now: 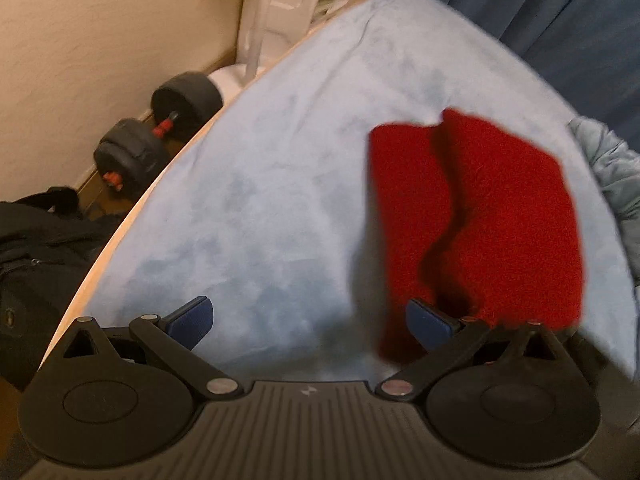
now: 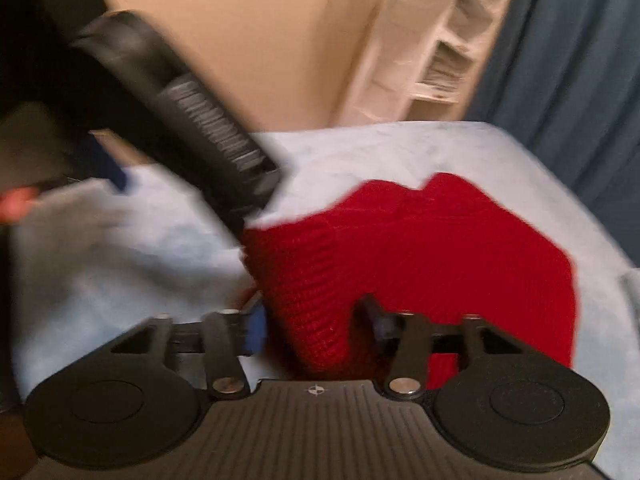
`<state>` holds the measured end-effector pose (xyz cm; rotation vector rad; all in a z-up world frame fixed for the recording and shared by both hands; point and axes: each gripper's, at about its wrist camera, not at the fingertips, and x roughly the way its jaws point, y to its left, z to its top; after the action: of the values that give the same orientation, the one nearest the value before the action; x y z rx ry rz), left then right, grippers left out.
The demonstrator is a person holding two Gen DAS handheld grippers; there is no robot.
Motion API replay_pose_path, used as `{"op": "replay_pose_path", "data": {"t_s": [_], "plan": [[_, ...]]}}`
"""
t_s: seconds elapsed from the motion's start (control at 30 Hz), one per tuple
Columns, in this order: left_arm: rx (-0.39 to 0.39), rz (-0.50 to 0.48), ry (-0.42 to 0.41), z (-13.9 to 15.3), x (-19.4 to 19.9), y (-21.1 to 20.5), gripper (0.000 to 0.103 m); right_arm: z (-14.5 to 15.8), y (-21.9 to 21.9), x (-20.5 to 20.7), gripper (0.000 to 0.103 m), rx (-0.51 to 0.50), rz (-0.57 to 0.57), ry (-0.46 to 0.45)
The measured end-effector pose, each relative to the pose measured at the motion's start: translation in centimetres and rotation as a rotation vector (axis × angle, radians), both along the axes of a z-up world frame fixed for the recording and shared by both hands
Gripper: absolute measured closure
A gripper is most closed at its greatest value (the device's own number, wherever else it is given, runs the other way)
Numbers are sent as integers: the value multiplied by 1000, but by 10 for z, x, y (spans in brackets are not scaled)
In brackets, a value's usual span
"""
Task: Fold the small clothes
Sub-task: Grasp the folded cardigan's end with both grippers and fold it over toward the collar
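Note:
A red knitted garment (image 1: 496, 216) lies partly folded on a light blue cloth (image 1: 256, 184), at the right of the left wrist view. My left gripper (image 1: 310, 320) is open and empty; its right finger (image 1: 430, 326) touches the garment's near edge. In the right wrist view the red garment (image 2: 420, 256) fills the middle. My right gripper (image 2: 316, 326) has its jaws partly apart with the garment's near edge between them; the view is blurred. The left gripper's black body (image 2: 188, 120) shows at the upper left of the right wrist view.
The cloth covers a table with a wooden edge (image 1: 120, 232). Black dumbbells (image 1: 156, 136) and a dark bag (image 1: 36, 256) lie on the floor to the left. A white fan stand (image 1: 272, 12) and shelf (image 2: 440, 68) stand behind. Blue curtains (image 1: 560, 12) hang at the right. A pale blue bundle (image 1: 612, 176) lies at the far right.

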<state>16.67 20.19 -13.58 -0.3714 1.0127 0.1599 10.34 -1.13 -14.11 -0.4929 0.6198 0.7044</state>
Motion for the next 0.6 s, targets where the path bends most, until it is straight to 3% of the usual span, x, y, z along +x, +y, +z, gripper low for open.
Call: {"op": "replay_pose_path", "data": {"t_s": [0.13, 0.2, 0.3, 0.33, 0.37, 0.47, 0.6], "plan": [[-31, -72, -77, 16, -1, -20, 0, 9, -19, -25, 46, 37, 73, 83], [57, -133, -58, 11, 7, -40, 0, 22, -35, -20, 51, 83, -14, 95], [295, -191, 4, -14, 20, -64, 0, 42, -76, -8, 51, 143, -282, 15], [314, -199, 6, -21, 21, -66, 0, 44, -89, -2, 51, 145, -361, -2], [310, -192, 1, -24, 20, -66, 0, 41, -96, 5, 49, 124, -411, 7], [285, -173, 13, -18, 16, -67, 0, 10, -107, 26, 51, 14, -434, 185], [281, -190, 35, 7, -3, -72, 0, 30, -104, 14, 50, 42, -454, 176]]}}
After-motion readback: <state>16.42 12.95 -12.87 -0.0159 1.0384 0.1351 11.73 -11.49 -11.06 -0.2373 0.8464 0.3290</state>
